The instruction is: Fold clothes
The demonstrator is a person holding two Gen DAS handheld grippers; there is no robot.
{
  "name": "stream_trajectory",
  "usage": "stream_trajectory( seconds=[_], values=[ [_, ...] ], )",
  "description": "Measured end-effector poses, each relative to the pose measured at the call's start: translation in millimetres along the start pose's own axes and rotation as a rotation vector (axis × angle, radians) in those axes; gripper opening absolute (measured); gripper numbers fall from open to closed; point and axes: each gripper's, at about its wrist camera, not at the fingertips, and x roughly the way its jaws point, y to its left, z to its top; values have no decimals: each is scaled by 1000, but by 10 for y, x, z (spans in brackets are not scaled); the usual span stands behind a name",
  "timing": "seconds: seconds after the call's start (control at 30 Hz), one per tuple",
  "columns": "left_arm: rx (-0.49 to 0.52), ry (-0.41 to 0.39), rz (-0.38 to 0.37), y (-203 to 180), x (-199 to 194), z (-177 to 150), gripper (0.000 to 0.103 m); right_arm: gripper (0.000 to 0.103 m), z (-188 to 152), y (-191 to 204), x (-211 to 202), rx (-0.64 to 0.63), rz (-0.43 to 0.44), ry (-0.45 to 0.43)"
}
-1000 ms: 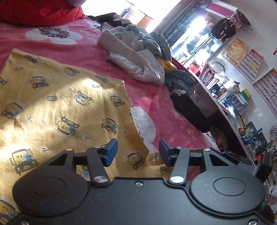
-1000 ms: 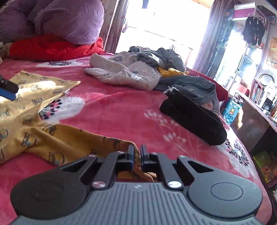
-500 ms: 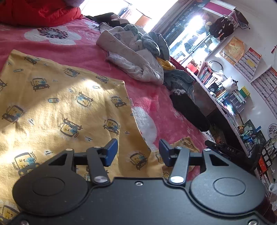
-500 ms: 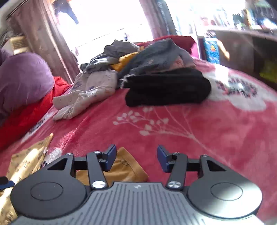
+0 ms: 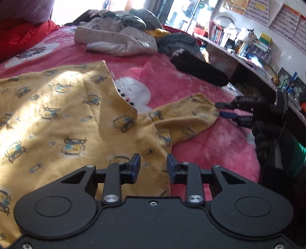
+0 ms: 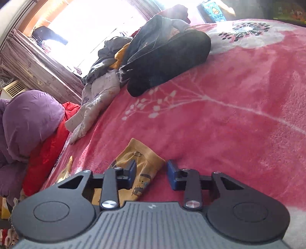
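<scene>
Yellow shirt with little cars on a fluffy pink bed

The soft yellow shirt (image 5: 63,115) lies flat on the bed (image 5: 210,149). Both the left gripper (image 5: 153,168) and right gripper (image 6: 151,174) have been closing, jaws apart over cloth. A blue box (image 6: 214,11) reads "DUCK".

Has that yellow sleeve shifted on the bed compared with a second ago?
Yes. In the left wrist view the yellow sleeve now lies stretched out rightward across the pink blanket, toward the right gripper at its cuff.

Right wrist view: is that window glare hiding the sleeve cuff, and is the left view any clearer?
Right wrist view: the window is blown out, but the sleeve cuff is lit and readable. Left wrist view: sun patches on the yellow shirt, shelves smeared.
</scene>
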Motion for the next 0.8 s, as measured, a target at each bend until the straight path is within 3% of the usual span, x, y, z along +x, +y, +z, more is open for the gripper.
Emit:
stream_trajectory(
  seconds=[0.03,0.1,0.3,0.57,0.7,0.73,0.77,0.8],
  values=[
    [10,13,5,-11,34,-11,29,34,4,-11,4,5,6,2],
    [10,36,12,0,92,-26,29,11,15,-27,18,13,28,5],
    [-49,91,-64,186,78,-45,29,11,196,160,-145,-31,72,-78],
    [-143,131,-141,401,64,-38,29,11,289,226,84,-104,-51,-59],
    [-183,132,-171,468,36,-34,29,11,330,341,44,-108,15,-92],
    [-191,126,-176,484,23,-28,29,11,344,365,48,-115,7,-89],
    [-200,113,-181,502,1,-14,29,19,352,377,70,-124,-19,-81],
    [-210,96,-187,521,-23,3,30,40,347,363,99,-126,-53,-67]
  ],
)
